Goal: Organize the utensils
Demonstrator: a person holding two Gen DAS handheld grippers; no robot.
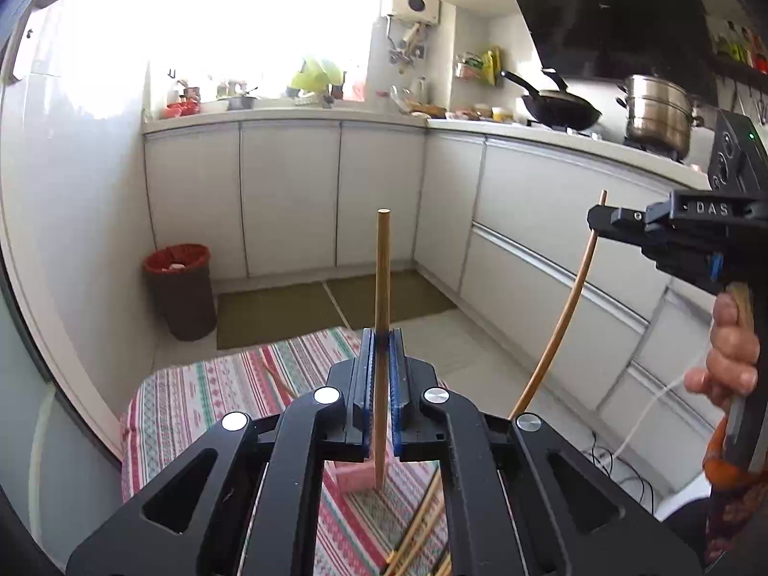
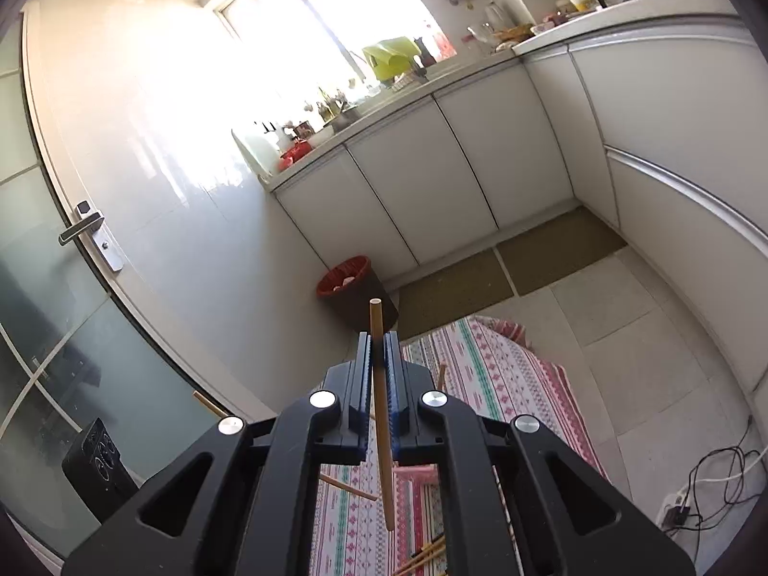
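Left gripper [image 1: 382,336]: jaws clamped on one wooden chopstick [image 1: 383,259], held near upright above the striped cloth [image 1: 201,393].
Right gripper [image 2: 378,343]: jaws clamped on a second chopstick [image 2: 379,413], also near upright.
Pink box [image 1: 353,477]: on the cloth below the grippers; contents cannot be told.
Loose chopsticks [image 2: 425,552]: lying on the cloth near its front edge.
Bin [image 1: 181,288]: dark body, red liner, on the floor by the cabinets; pale scraps inside.
Wok [image 1: 559,110] and steel steamer pot [image 1: 657,113]: on the stove; contents hidden
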